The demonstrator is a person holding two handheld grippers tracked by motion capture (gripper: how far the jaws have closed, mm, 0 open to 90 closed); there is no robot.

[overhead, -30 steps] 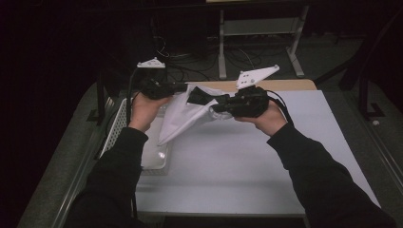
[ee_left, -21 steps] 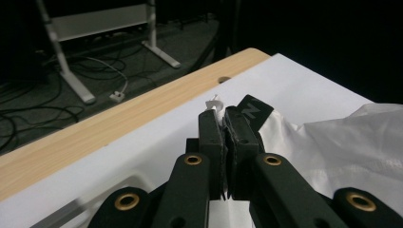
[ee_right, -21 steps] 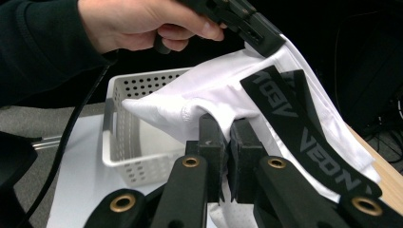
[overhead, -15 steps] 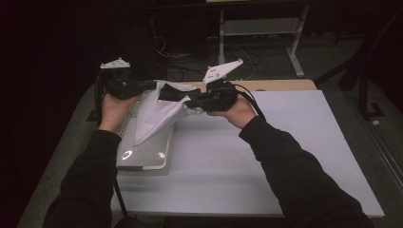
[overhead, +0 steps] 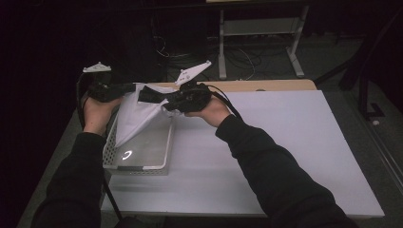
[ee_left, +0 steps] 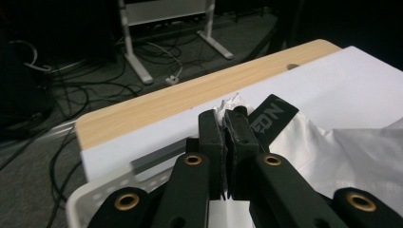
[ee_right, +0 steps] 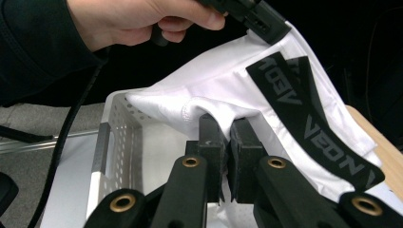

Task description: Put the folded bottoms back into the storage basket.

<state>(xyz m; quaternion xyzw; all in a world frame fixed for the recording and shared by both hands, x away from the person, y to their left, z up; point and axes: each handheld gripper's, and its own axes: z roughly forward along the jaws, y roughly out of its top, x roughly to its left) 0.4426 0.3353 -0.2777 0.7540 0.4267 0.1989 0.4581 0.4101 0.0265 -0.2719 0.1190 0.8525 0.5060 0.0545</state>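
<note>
Two grippers hold one white garment (overhead: 138, 114) with a black printed band above the white basket (overhead: 139, 156), which stands on the worktop (overhead: 285, 156). Left gripper (overhead: 130, 88) and right gripper (overhead: 146, 93) are both clamped on the cloth, close together above the basket's far end. The step seems to be placing it inside; next, I think, both must lower and release. Both forearms reach forward, hands raised.

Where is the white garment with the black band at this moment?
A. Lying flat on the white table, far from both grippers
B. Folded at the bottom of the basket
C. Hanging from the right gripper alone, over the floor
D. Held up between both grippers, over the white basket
D: the left gripper and the right gripper each pinch the white garment, which hangs over the white basket.
</note>
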